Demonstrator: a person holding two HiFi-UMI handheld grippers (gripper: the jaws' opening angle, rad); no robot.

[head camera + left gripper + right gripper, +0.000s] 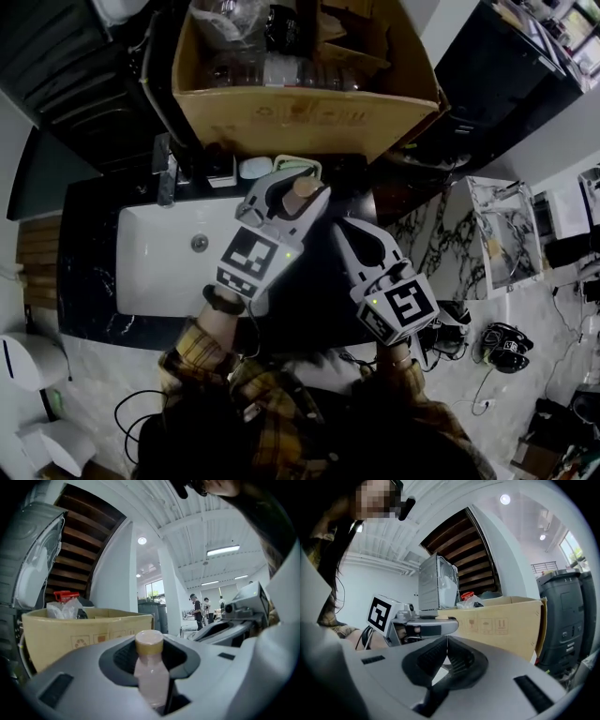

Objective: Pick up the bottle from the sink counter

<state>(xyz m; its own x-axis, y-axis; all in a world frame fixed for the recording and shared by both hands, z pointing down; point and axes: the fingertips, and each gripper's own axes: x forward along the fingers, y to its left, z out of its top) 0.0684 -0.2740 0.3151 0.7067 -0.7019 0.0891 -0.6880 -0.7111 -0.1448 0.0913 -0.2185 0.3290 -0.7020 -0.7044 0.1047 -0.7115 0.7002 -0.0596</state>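
Black marble table (89,281) carries a large brown cardboard box (309,117) full of clutter at its back edge. A white rectangular sink (169,262) is set into the table in front of the box. Grey left tongs (296,187) are partly closed and grip a small pale pink translucent plastic bottle with a tan cap (151,677) by its body. The bottle stands upright between the pads, by the sink's back right corner and just in front of the box. Grey right tongs (349,232) sit beside the left ones, tips pressed together and empty.
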